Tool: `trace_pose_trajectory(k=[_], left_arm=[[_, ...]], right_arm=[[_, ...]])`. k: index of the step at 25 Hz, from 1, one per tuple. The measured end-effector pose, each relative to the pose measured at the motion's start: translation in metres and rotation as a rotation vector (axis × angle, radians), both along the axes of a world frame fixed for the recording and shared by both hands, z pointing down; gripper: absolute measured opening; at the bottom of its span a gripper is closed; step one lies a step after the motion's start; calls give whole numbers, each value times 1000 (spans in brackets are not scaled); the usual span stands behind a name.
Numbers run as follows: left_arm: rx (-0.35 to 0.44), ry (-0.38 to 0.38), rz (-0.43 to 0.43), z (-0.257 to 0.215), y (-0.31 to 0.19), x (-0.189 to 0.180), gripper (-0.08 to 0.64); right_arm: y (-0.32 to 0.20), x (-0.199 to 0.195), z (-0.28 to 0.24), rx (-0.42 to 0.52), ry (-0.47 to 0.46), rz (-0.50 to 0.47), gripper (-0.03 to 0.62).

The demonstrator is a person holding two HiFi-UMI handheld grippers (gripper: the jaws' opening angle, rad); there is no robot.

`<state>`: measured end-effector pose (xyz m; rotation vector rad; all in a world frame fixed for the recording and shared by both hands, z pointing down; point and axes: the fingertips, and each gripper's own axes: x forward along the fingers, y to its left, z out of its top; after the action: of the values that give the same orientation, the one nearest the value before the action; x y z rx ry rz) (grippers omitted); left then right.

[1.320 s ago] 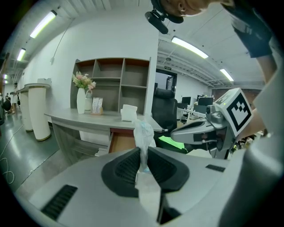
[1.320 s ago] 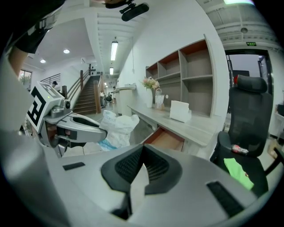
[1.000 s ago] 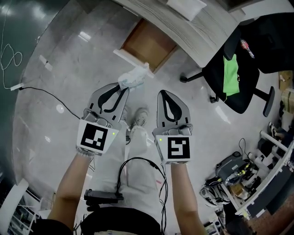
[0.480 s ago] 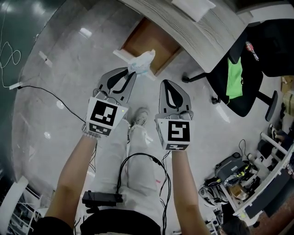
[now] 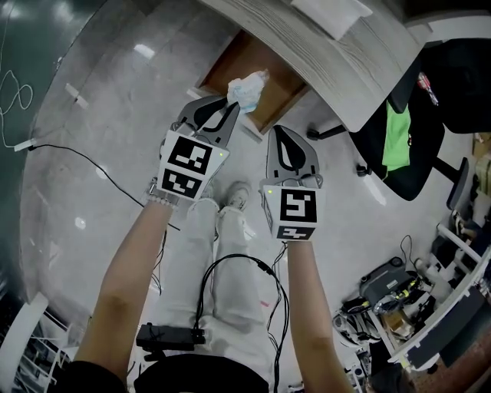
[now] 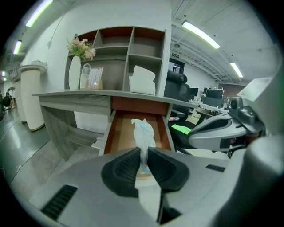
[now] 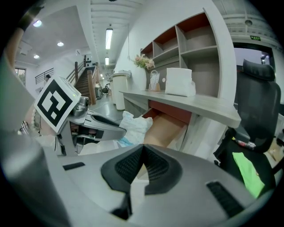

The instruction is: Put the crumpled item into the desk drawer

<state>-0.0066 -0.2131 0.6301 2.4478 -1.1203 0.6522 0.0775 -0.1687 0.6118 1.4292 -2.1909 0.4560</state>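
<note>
A person standing at a grey wooden table [image 5: 349,57] holds a crumpled item [image 5: 247,88], white with a touch of pale blue, in the air over the front end of the open desk drawer [image 5: 270,67]. The left gripper [image 6: 144,154] pinches the item's lower end between its black pads, and the rest of the wad stands up above the jaws. The drawer is pulled out from under the table's front edge, and the brown bottom that shows is bare. The right gripper [image 7: 142,150] hangs just beside the left one, on the floor side of the drawer front, with its jaws pressed together and nothing between them. A white box [image 5: 331,13] lies on the table top. The left gripper view shows a white vase of pink flowers [image 6: 75,66] at the left end of the shelf unit [image 6: 133,57] that rises from the table's back edge. A black office chair [image 5: 418,146] with a green cloth [image 5: 397,132] on its seat stands off the table's right end.
</note>
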Motion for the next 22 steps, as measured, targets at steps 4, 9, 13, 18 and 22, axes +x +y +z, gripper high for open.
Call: trace_pose_trajectory(k=[4, 9, 13, 18, 22], left_arm=[[-41, -31, 54, 16, -4, 12, 64], [-74, -65, 157, 31, -1, 27, 64], [-105, -120, 169, 45, -2, 30, 66], [-130, -120, 153, 51, -3, 29, 70], [-125, -147, 148, 51, -5, 28, 93]], right_arm=[[-2, 0, 5, -9, 3, 0, 5], [-2, -1, 7, -11, -5, 11, 5], [-2, 3, 8, -18, -4, 19, 5], [-2, 4, 11, -19, -4, 18, 5], [-1, 3, 12, -23, -5, 18, 5]])
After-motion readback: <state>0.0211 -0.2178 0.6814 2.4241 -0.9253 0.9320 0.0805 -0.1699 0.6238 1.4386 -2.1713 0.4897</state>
